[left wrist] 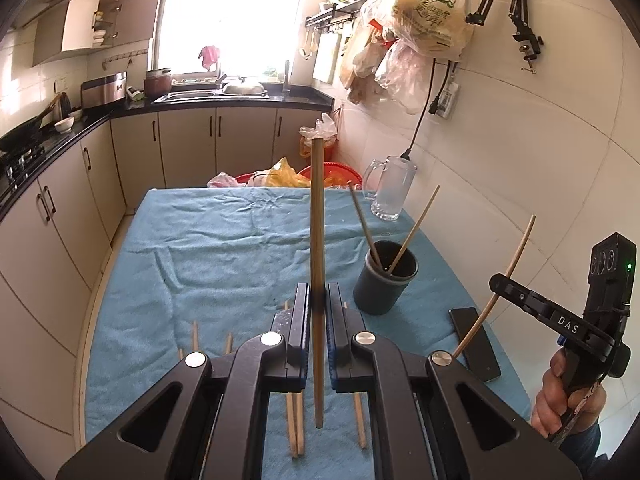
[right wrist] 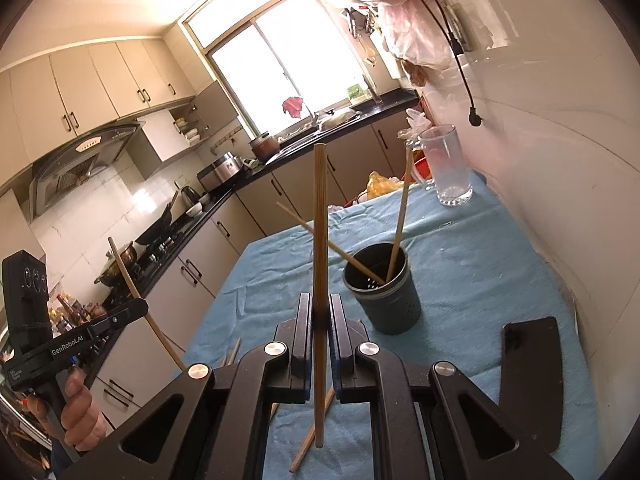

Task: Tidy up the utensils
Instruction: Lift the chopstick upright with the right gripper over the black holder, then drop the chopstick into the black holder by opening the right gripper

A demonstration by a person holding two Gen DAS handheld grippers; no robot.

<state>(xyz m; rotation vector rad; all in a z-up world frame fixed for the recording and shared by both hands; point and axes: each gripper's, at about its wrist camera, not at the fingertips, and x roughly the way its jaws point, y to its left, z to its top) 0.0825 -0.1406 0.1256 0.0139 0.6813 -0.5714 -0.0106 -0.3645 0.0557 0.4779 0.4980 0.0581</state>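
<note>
My left gripper [left wrist: 318, 304] is shut on a wooden chopstick [left wrist: 317, 216] held upright above the blue cloth. My right gripper [right wrist: 320, 314] is shut on another chopstick [right wrist: 320, 240], also upright. A dark round utensil holder [left wrist: 385, 278] stands on the cloth right of centre with two chopsticks [left wrist: 412, 232] leaning in it; it also shows in the right wrist view [right wrist: 382, 292]. Several loose chopsticks [left wrist: 294, 420] lie on the cloth under my left gripper. The right gripper shows at the right edge of the left wrist view [left wrist: 498, 282]; the left gripper shows at the left of the right wrist view [right wrist: 140, 306].
A table with a blue cloth [left wrist: 224, 248] stands against a white tiled wall. A glass mug [left wrist: 390, 188] stands at the far right. A black phone [left wrist: 474, 342] lies near the holder. Red basins and plastic bags [left wrist: 288, 174] sit beyond the table. Kitchen counters [left wrist: 52, 184] run along the left.
</note>
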